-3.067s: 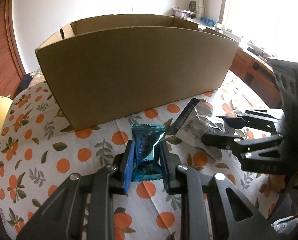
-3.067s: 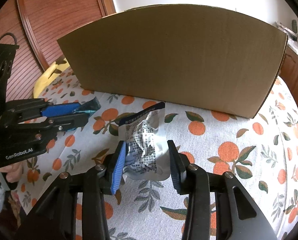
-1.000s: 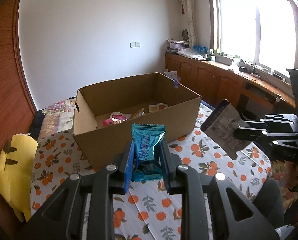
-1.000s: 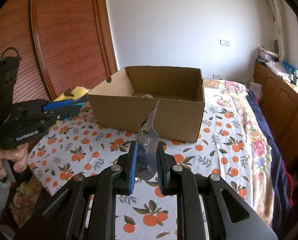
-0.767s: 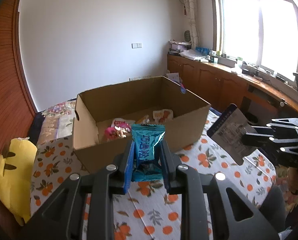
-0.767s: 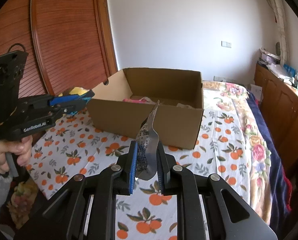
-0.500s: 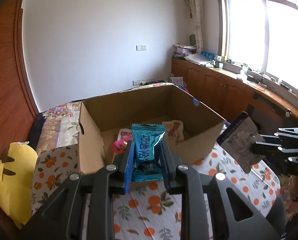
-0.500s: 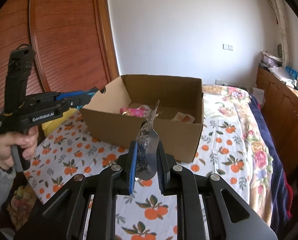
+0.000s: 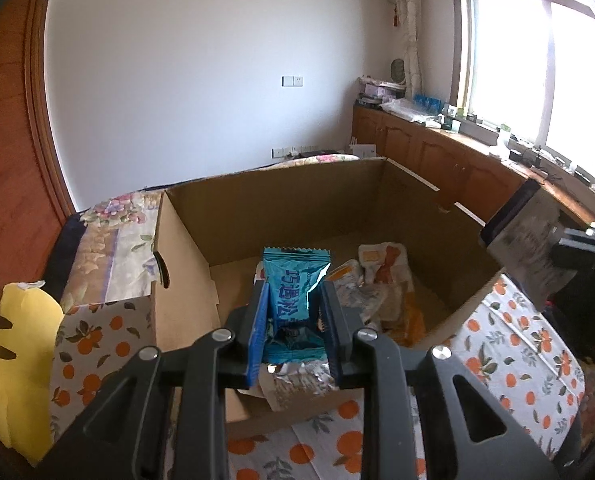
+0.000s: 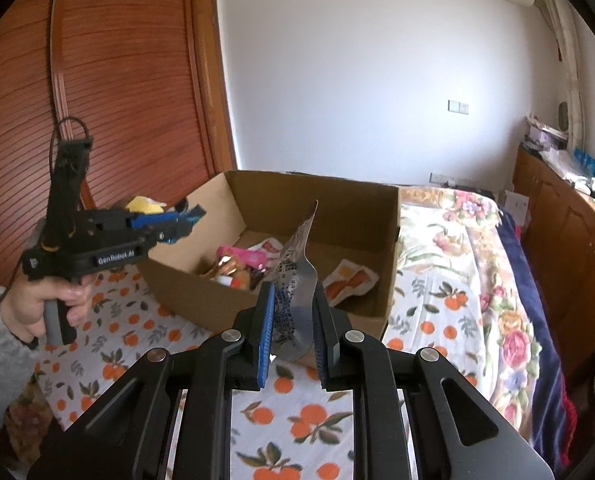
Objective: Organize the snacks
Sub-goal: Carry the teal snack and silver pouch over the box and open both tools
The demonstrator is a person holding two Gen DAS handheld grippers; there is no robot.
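Cardboard box [image 9: 297, 208], open-topped with snack packets inside, lies just ahead of both grippers. Left gripper [image 9: 293, 316] clamps an upright teal packet [image 9: 295, 280] over the box's near wall. Right gripper [image 10: 293, 316] pinches a crumpled silver pouch [image 10: 297, 276] edge-on before it.

A yellow plush toy [image 9: 13, 364] lies beside an orange-print tablecloth [image 9: 509, 364].
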